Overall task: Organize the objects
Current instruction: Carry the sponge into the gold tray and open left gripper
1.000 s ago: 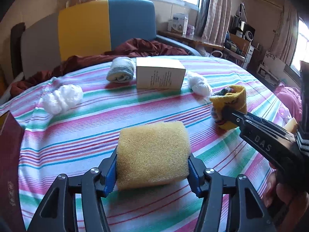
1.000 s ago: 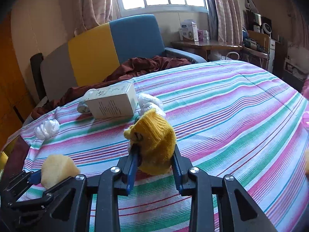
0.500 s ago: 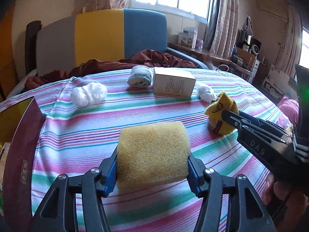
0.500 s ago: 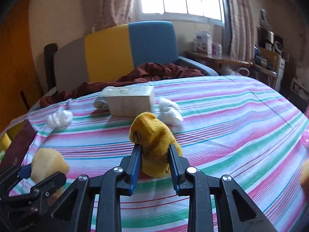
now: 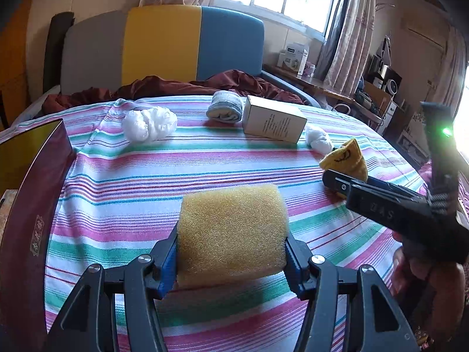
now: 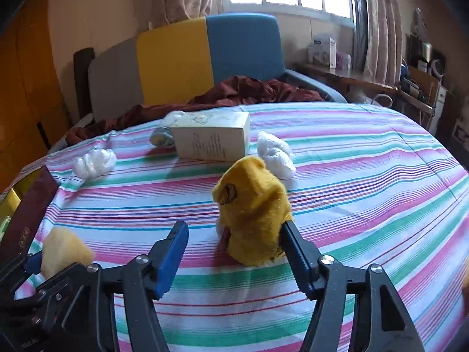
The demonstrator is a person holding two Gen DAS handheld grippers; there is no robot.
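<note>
My left gripper is shut on a yellow sponge block, held just over the striped tablecloth. A yellow sock stands bunched on the cloth between the opening jaws of my right gripper. Its left pad is well clear of the sock and its right pad is at the sock's edge. In the left wrist view the right gripper reaches in from the right, with the yellow sock at its tip. The sponge shows at the lower left of the right wrist view.
A white box, a rolled grey sock and two white wads lie at the far side. A dark red box stands at the left edge. A sofa with a red blanket is behind.
The right gripper's jaws have come apart from the yellow sock, which now rests on the cloth. The left gripper has shifted left with the sponge, and the red box has come into view.
</note>
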